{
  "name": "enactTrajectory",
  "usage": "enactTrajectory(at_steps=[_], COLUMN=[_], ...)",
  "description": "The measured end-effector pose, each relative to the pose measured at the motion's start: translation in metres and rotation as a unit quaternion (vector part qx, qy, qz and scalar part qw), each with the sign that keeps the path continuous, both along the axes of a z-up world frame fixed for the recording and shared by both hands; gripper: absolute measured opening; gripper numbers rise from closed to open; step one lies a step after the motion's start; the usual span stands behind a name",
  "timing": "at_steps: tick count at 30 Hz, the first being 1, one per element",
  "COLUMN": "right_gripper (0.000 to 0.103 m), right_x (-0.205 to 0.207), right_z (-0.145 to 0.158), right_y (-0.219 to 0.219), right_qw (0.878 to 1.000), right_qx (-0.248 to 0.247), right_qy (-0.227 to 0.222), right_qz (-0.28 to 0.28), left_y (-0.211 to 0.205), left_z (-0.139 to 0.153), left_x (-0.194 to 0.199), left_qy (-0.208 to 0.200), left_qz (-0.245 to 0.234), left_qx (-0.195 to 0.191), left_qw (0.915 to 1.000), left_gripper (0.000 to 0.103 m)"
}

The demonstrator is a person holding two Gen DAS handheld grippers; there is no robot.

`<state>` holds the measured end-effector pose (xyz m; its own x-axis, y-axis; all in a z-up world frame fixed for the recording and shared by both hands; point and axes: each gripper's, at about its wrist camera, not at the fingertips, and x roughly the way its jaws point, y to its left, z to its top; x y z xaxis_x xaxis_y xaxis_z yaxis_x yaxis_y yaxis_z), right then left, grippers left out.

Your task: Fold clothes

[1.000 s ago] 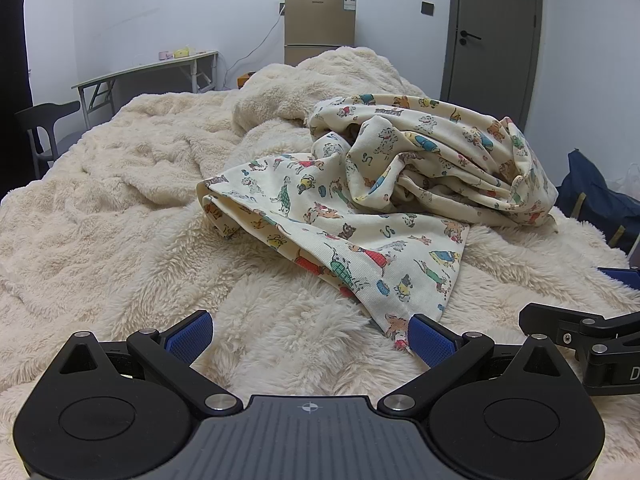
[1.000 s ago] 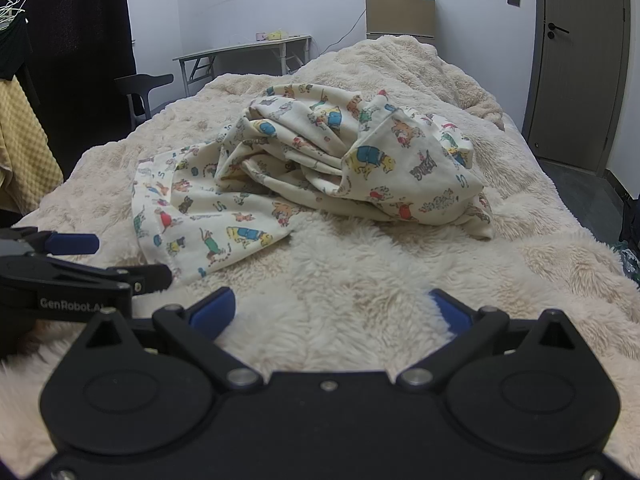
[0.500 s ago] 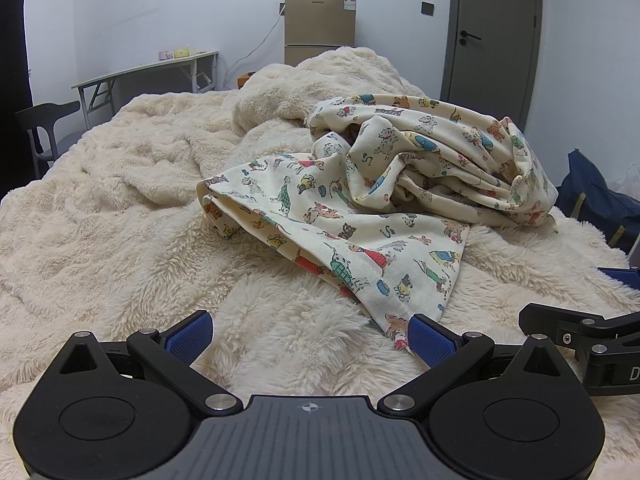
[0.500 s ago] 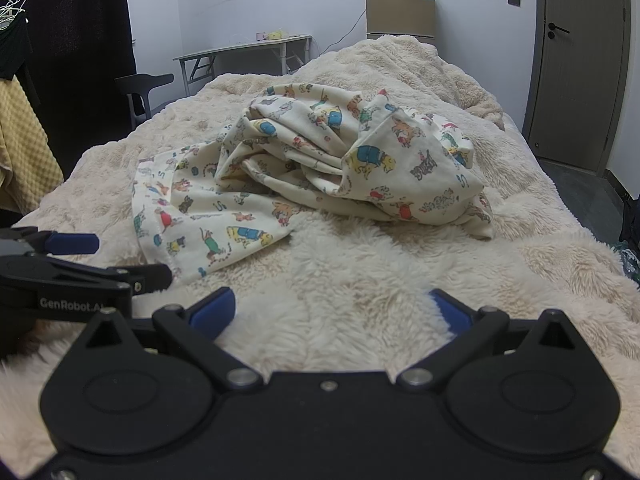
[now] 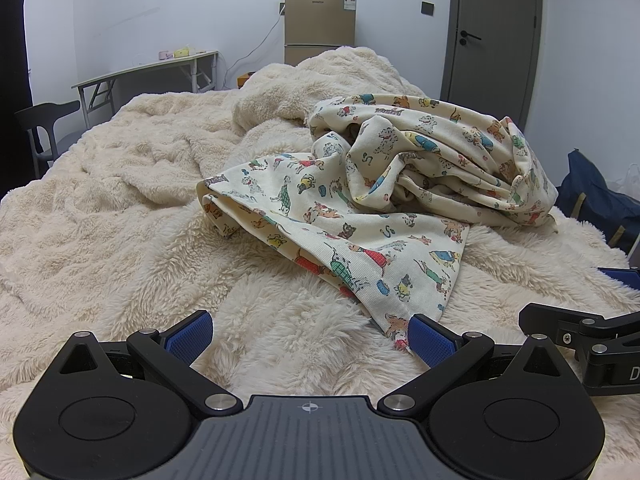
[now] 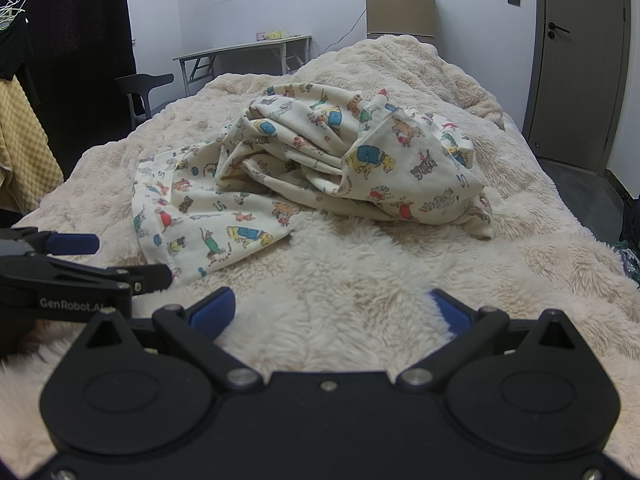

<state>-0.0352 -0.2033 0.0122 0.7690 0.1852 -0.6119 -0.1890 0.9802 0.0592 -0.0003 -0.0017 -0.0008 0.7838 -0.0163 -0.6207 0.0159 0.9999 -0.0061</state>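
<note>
The cream cotton garment printed with small coloured cartoon animals (image 5: 400, 200) (image 6: 320, 168) lies crumpled in a heap on the bed, on top of a shaggy cream fleece blanket (image 5: 120, 220) (image 6: 360, 280). One flat panel of it spreads toward me, while the bunched bulk sits farther off and to the right in my left wrist view.

My left tool (image 5: 310, 334) rests low over the blanket with its blue-padded fingers (image 5: 188, 334) spread wide apart and nothing between them. Its right pad lies just beside the near corner of the flat panel; I cannot tell whether the two touch. My right tool (image 6: 334, 308) is likewise spread wide and empty above bare blanket, nearer to me than the garment and apart from it. Each tool shows at the edge of the other's view: the right tool (image 5: 580, 344) at the right edge of the left wrist view, the left tool (image 6: 72, 264) at the left edge of the right wrist view, just beside the panel's near edge.

Beyond the bed, against the far wall, stand a tan two-door refrigerator (image 5: 320, 24) (image 6: 400, 8) with jars on top, a grey folding table (image 5: 148, 72) (image 6: 244, 52) to its left, and a dark plastic chair (image 5: 44, 124) (image 6: 144, 88). A grey door (image 5: 496, 32) (image 6: 580, 60) is on the right, and a dark blue bag (image 5: 596, 204) sits beside the bed at right.
</note>
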Motion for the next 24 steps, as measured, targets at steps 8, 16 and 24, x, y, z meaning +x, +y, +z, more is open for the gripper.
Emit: enactTrajectory(at_steps=[8, 16, 24], right_gripper=[0.103, 0.103, 0.103], right_x=[0.0002, 0.0015, 0.0024], right_z=[-0.0001, -0.0008, -0.0014], right_y=[-0.0004, 0.0, -0.0005], right_qw=[1.0, 1.0, 1.0], right_qx=[0.001, 0.001, 0.002], right_qy=[0.001, 0.004, 0.006], right_qz=[0.001, 0.001, 0.001], left_y=[0.0002, 0.0008, 0.0002], left_z=[0.0001, 0.0003, 0.0004], left_x=[-0.0004, -0.0001, -0.0018], left_qy=[0.0, 0.0, 0.0], left_qz=[0.0, -0.001, -0.001], left_qx=[0.0, 0.001, 0.001], left_qw=[1.0, 1.0, 1.0], left_gripper=[0.103, 0.103, 0.103])
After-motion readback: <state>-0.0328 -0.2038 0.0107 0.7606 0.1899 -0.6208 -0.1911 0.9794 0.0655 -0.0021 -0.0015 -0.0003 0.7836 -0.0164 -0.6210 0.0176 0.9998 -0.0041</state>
